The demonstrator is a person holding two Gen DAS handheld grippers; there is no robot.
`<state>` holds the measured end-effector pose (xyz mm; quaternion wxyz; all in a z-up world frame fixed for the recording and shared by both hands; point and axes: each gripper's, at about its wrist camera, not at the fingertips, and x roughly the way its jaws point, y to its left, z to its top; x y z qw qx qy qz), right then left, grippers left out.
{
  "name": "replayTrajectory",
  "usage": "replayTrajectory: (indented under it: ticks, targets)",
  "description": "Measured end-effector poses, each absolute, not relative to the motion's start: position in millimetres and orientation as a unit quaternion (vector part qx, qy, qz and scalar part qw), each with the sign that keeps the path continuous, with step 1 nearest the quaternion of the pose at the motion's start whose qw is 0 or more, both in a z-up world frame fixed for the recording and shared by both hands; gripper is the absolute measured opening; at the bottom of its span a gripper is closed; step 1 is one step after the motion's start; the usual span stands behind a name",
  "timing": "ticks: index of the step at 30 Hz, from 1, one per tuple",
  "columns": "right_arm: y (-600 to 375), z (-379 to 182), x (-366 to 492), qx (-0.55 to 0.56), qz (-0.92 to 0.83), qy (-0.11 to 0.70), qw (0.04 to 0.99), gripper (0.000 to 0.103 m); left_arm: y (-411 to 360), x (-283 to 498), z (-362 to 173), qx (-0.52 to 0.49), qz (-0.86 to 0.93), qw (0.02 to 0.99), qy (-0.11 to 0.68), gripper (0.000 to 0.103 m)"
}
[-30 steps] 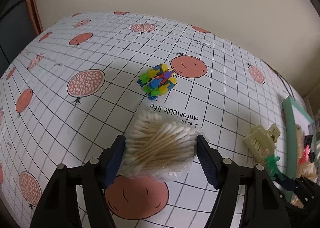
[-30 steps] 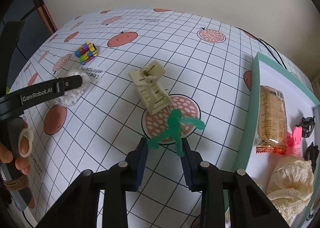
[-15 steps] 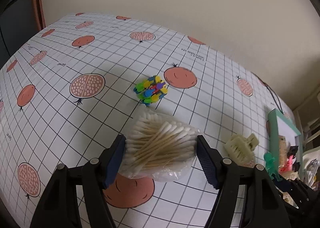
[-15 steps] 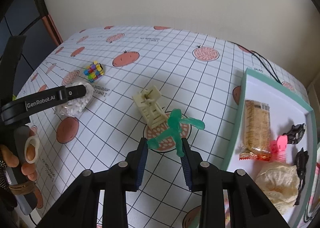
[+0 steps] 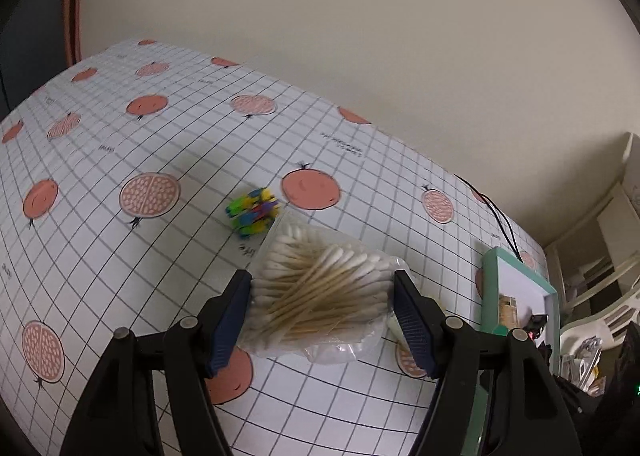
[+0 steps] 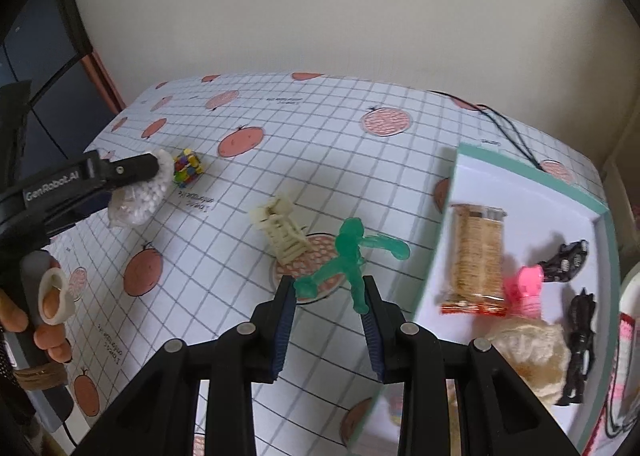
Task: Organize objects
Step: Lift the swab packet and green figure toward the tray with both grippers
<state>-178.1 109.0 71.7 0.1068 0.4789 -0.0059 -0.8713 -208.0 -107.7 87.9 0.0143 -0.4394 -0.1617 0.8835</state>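
Tablecloth (image 5: 120, 159) lower; both loads higher now

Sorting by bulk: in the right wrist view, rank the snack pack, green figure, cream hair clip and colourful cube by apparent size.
1. Snack pack
2. Green figure, though it is held nearer the camera, so unsure
3. Hair clip
4. Cube

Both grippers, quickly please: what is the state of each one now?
Left gripper: shut on the bag of cotton swabs.
Right gripper: shut on the green figure.
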Motion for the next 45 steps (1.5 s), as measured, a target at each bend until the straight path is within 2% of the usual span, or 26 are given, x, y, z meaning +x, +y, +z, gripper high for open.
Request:
replayTrajectory:
  ticks: [11, 17, 33, 45]
  targets:
    - [146.7, 97.2, -188.3, 0.464, -0.882, -0.051, 0.069, 0.034, -46.1, -216.1, 121.8, -0.412, 0.897, 0.074, -0.138, 0.072]
    - [175.2, 112.4, -193.7, 0.442, -0.895, -0.060, 0.022, 0.034, -10.7, -225.1, 125.7, -0.412, 0.892, 0.108, -0.152, 0.072]
    - [277.5, 100.4, -188.1, 0.416, -0.902, -0.090, -0.072, 0.034, 83.3, -241.3, 103.0, -0.424, 0.875, 0.193, -0.135, 0.072]
    - [326.3, 77.3, -190.5, 0.405, -0.904, -0.102, -0.094, 0.034, 145.2, -242.5, 77.2, -0.432, 0.865, 0.232, -0.107, 0.072]
